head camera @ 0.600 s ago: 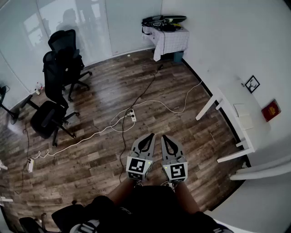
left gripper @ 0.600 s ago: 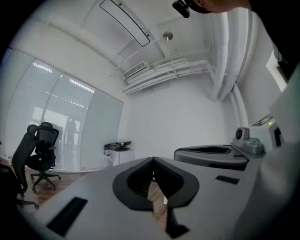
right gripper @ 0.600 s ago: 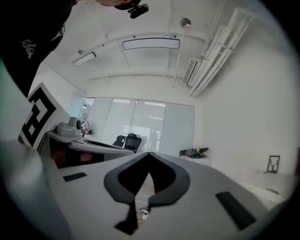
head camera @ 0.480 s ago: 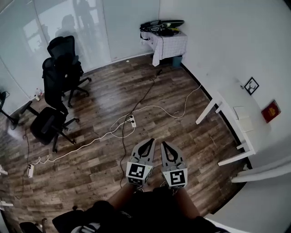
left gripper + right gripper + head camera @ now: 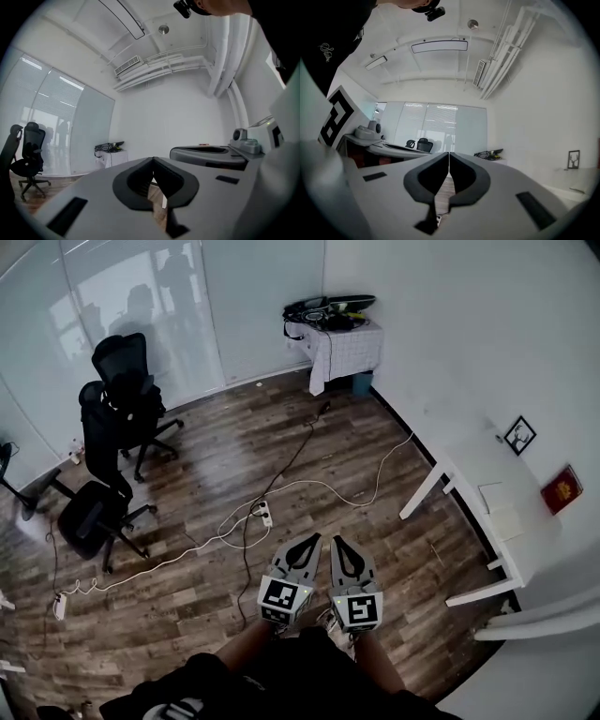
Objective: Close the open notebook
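Both claws have slid a bit lower in the frame — left claw (image 5: 314, 540) and right claw (image 5: 336, 542) each pressed together, empty — and the open notebook (image 5: 502, 509) lies far off on the white table (image 5: 473, 465) at the right, so closing hasn't begun, I think.

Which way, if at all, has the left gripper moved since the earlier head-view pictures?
Yes: forward. The left gripper now sits closer to the white power strip; the gap ahead of its tongs has shrunk.
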`<state>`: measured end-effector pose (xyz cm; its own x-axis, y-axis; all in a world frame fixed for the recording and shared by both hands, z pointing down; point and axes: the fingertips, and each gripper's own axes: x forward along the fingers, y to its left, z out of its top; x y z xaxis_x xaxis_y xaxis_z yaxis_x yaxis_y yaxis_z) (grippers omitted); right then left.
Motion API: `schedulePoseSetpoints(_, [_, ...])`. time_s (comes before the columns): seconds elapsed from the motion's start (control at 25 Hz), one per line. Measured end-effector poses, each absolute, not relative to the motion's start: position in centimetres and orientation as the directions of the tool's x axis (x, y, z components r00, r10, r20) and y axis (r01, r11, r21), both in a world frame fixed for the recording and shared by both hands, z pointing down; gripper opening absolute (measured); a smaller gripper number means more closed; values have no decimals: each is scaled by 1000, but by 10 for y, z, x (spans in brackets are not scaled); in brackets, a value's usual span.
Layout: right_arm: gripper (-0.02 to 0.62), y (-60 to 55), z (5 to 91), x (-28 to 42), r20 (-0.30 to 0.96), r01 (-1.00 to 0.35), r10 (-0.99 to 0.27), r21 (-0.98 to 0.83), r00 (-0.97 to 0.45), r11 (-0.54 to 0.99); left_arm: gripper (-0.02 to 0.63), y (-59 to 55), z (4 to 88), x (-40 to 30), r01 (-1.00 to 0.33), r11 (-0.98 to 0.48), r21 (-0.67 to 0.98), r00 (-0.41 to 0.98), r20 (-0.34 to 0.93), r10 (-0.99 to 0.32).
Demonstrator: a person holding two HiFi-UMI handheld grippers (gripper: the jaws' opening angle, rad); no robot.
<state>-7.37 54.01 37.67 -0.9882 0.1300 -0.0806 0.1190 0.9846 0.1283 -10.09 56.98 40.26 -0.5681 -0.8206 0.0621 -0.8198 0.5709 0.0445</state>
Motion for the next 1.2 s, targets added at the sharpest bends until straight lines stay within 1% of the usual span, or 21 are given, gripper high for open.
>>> schedulePoseSetpoints(0.16, [23,495,357,-103,-122,150,163,113,-979,982,3,516,388,-132,-823,568,28,-566,54,-822])
schedulePoseSetpoints(0.24, [23,470,357,-111,-117,151,161,92,-980,984,3,489,386,-140,-832,553,37,-551,56,-833])
schedulePoseSetpoints(0.4, [23,413,369,-125,-91,88,92,39,-992,995,3,433,402,-143,-871,490,42,-484,103,-869])
schedulePoseSetpoints(0.52, [23,389,370,-119,-90,45,47,23,-995,999,3,401,407,-133,-905,423,46,-414,135,-900])
schedulePoseSetpoints(0.68, [23,340,376,-109,-83,-64,-64,0,-994,998,3,353,402,-132,-943,333,18,-328,132,-935])
schedulePoseSetpoints(0.84, [23,276,398,-81,-55,-194,-193,7,-980,981,3,303,415,-121,-967,252,38,-244,152,-958])
schedulePoseSetpoints(1.0, [23,214,414,-54,-40,-340,-340,-13,-939,940,3,246,434,-105,-990,133,49,-122,185,-975])
schedulePoseSetpoints(1.2, [23,154,433,-31,4,-475,-475,-32,-880,879,3,177,449,-92,-999,8,54,2,192,-981])
